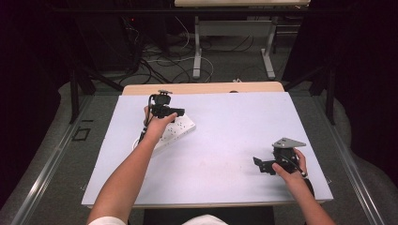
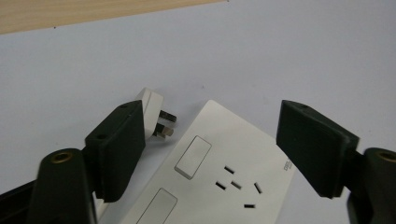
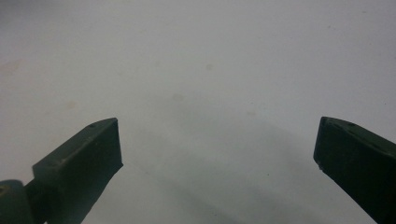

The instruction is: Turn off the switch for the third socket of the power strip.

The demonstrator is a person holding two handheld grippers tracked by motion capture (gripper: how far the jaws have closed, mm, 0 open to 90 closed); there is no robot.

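High view, counter: a pale lavender sheet [image 1: 225,140] is covering a wooden-edged counter [image 1: 202,87].
High view, left: the left hand-held gripper [image 1: 170,111] is hovering over a flat white power strip [image 1: 180,130] near the far left of the sheet; its cord is hard to make out.
High view, right: the right hand-held gripper [image 1: 259,165], topped by a grey three-cornered plate, is sitting low near the front right, well apart from the strip.
Left gripper view: the matte black jaws are standing wide apart, gripping nothing; the smooth, rectangular power strip [image 2: 219,172] is lying between them, cut off below. A white plug [image 2: 156,116] with metal prongs is lying just beside the left jaw.
Right gripper view: the jaws are spread wide over the bare, faintly speckled sheet [image 3: 205,79], holding nothing.
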